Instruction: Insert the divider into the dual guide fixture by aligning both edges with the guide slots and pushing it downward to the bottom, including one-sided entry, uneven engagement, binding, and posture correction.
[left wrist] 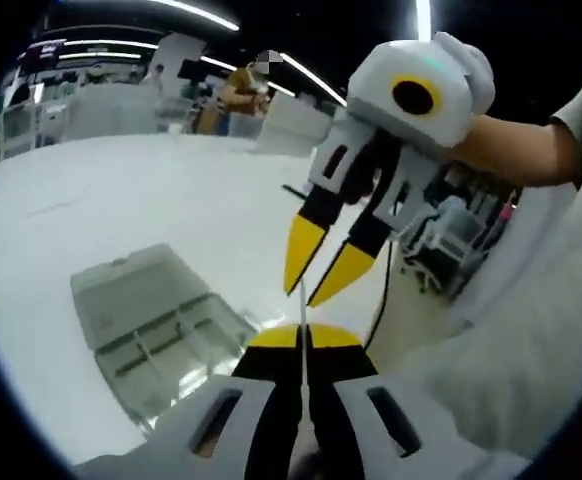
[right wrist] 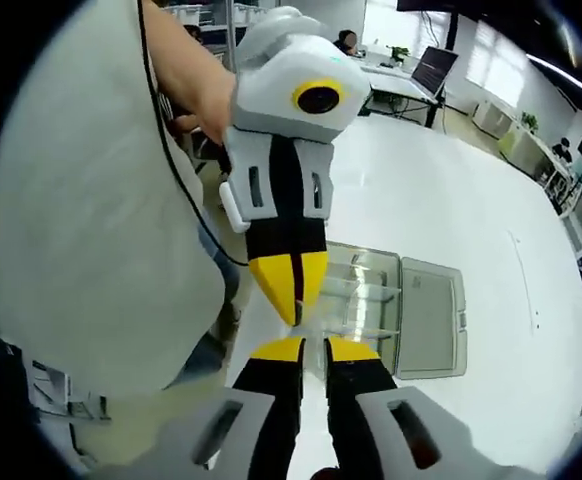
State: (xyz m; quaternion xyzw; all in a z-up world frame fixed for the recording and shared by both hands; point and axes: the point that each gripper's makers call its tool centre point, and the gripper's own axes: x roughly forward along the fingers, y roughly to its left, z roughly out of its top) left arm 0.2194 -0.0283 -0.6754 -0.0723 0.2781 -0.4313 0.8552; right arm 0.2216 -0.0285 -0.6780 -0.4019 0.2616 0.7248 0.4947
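Clear plastic, thin and nearly edge-on: the divider (left wrist: 301, 305) reads in the left gripper view as a pale sliver rising from between my left jaws toward my right jaws. In the right gripper view its flat face is too transparent to trace with certainty.

Left gripper (left wrist: 304, 338): yellow-tipped black jaws on a white body, drawn narrow with the divider's lower edge pinched between them. It appears again in the right gripper view (right wrist: 297, 300), tips pressed together, pointing down at my right jaws.

Right gripper (right wrist: 309, 349): same make, jaws narrow with a slim gap; whether they grip the divider there I cannot tell. In the left gripper view (left wrist: 316, 282) its yellow tips stand slightly apart, straddling the divider's upper end.

Fixture (left wrist: 161, 335): a clear, shallow organiser-style case with lid laid open, inner guide walls and slots visible as faint greyish lines. It lies on the bench to the left of and beyond my left jaws; in the right gripper view (right wrist: 401, 310) it sits just beyond and right of my right jaws. The divider is held in the air above the bench, apart from the fixture.

Bench (left wrist: 121, 200): white, smooth, broad.

Person: pale sleeve (right wrist: 81, 200) beside the left gripper; a black cable (right wrist: 181, 190) runs down across the sleeve.
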